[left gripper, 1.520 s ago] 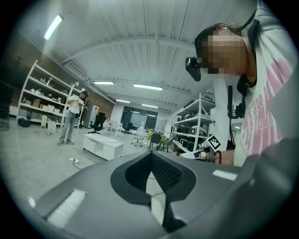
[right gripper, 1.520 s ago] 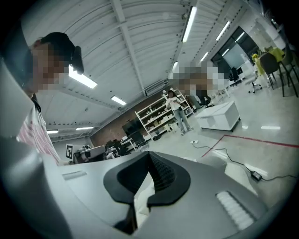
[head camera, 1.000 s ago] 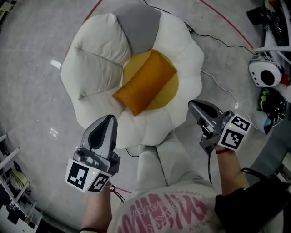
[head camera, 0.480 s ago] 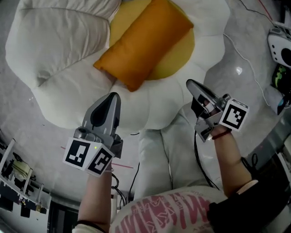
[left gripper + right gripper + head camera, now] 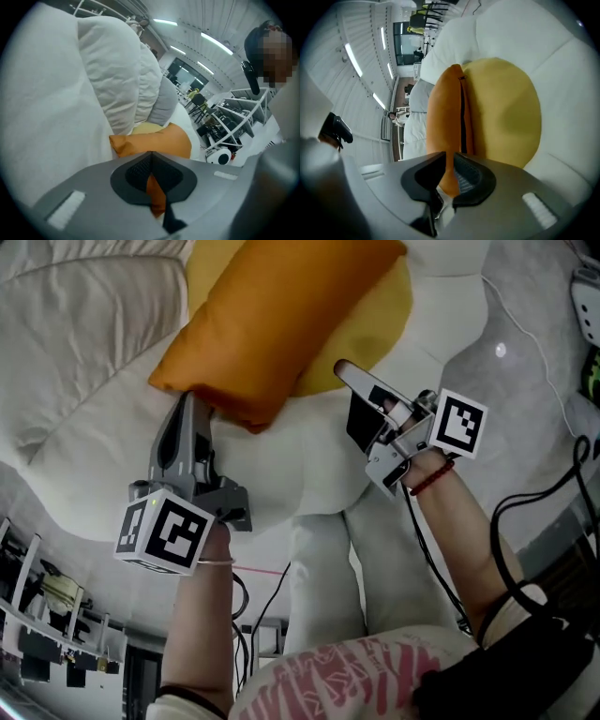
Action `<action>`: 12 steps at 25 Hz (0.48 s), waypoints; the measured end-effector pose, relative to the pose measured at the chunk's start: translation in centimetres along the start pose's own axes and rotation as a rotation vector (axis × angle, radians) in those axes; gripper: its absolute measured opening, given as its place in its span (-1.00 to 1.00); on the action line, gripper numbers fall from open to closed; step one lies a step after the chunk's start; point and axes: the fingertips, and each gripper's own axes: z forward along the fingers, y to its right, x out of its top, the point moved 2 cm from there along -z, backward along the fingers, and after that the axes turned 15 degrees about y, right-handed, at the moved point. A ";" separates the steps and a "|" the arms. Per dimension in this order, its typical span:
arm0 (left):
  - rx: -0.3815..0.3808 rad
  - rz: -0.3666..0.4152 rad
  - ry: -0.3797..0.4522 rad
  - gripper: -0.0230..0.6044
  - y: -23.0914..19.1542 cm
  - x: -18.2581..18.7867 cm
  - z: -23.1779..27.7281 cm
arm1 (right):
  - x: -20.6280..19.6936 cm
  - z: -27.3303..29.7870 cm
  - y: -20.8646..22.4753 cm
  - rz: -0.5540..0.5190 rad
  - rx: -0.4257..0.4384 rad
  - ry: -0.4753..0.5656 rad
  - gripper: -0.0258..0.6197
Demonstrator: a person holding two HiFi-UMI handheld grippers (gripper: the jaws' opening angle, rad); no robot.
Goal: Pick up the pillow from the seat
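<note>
While the jaws of the left gripper (image 5: 182, 401) are closed tip to tip, with only a sliver of orange showing through the slit behind them, we find them at the lower-left corner of the pillow (image 5: 272, 324) in the head view; whether they touch it we cannot tell. The jaws of the right gripper (image 5: 340, 367) have just been opening and stand a crack apart, pressing on nothing, aimed at the pillow's long lower-right edge. The pillow lies on the yellow centre (image 5: 398, 306) of the seat (image 5: 84, 362), long axis running lower left to upper right. We judge both hands about equally near. Nothing else lies in that hollow.
</note>
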 end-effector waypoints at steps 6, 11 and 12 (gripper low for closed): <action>0.095 -0.029 0.041 -0.83 -0.4 -0.1 -0.5 | 1.0 0.7 1.0 0.066 -0.025 0.042 -0.48; 0.091 -0.079 0.017 -0.84 0.1 -0.6 -0.9 | 0.7 1.2 0.6 0.150 -0.015 0.046 -0.36; 0.086 -0.094 0.012 -0.84 0.3 -0.7 -0.9 | 0.7 1.3 0.4 0.163 -0.010 0.044 -0.34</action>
